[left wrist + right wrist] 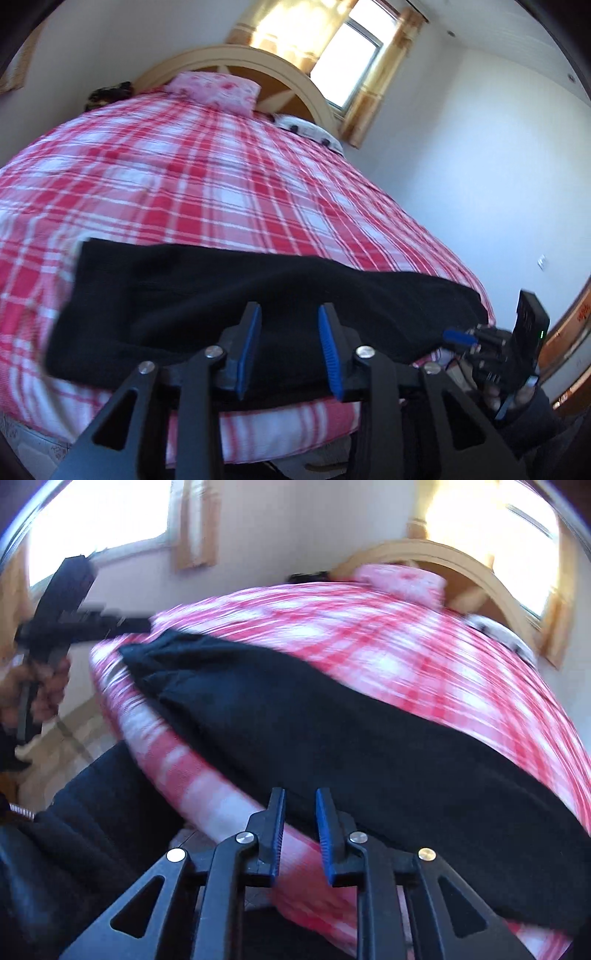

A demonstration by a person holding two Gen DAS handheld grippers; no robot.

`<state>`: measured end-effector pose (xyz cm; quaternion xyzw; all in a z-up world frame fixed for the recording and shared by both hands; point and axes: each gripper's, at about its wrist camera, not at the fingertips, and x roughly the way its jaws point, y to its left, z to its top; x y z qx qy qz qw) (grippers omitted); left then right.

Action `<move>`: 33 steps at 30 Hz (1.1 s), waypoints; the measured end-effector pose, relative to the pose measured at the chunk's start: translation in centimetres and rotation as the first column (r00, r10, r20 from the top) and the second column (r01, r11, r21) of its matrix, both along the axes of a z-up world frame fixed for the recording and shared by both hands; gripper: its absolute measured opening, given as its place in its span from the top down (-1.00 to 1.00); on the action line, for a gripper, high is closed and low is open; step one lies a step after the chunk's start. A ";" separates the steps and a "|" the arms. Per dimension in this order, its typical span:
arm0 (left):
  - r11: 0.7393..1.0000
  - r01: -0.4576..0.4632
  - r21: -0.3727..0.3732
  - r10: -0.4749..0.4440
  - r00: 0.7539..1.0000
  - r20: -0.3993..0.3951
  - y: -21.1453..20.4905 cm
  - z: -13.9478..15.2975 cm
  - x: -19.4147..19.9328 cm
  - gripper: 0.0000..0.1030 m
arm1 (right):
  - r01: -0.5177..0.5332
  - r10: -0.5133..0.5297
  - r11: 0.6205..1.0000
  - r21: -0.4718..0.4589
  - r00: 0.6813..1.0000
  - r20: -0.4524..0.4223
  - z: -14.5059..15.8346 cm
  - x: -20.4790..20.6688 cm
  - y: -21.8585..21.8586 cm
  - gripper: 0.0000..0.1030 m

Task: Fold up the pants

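Note:
Black pants [221,306] lie flat in a long band across the near end of the bed; they also show in the right wrist view [332,746]. My left gripper [290,314] is open, its blue pads just over the pants' near edge, holding nothing. My right gripper [300,797] is open and empty at the pants' near edge by the bed's edge. The right gripper also shows in the left wrist view [458,336] at the pants' right end. The left gripper shows in the right wrist view [122,622], blurred, at the far left end.
The bed has a red and white plaid cover [207,177]. A pink pillow [218,88] and a wooden headboard [295,85] are at the far end. A white wall [480,166] runs along the bed's right side. A window [351,48] is behind.

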<state>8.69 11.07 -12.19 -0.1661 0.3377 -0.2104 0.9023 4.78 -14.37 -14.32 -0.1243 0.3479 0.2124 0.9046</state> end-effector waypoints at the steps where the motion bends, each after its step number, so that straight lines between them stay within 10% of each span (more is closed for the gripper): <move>1: 1.000 0.016 0.003 -0.016 1.000 -0.001 -1.0 -0.1 0.2 0.29 | 0.054 -0.054 0.998 0.029 0.999 -0.007 0.3 -0.1 -2.6 0.48; 5: 0.996 0.080 0.047 -0.079 0.997 -0.018 -5.7 -0.5 1.2 0.15 | 0.354 -0.352 0.924 0.143 0.935 -0.044 1.2 -0.7 -13.9 0.17; 13: 0.965 0.130 0.228 -0.133 0.991 -0.001 -12.1 -1.6 1.5 -0.01 | 0.811 -0.827 0.524 0.260 0.558 -0.074 3.4 -1.5 -34.2 0.12; 16: 0.958 0.110 0.263 -0.112 0.994 -0.008 -12.5 -2.5 1.4 -0.16 | 0.856 -0.874 0.453 0.249 0.482 -0.066 3.5 -0.5 -38.9 0.12; 23: 0.943 0.080 0.324 -0.088 0.996 0.012 -13.7 -3.1 1.0 -0.36 | 0.816 -0.819 0.489 0.307 0.551 -0.159 1.3 2.1 -42.7 0.12; 33: 0.945 0.061 0.321 -0.067 0.998 0.005 -14.3 -3.2 1.1 -0.51 | 0.768 -0.786 0.561 0.309 0.611 -0.095 1.9 2.9 -41.4 0.83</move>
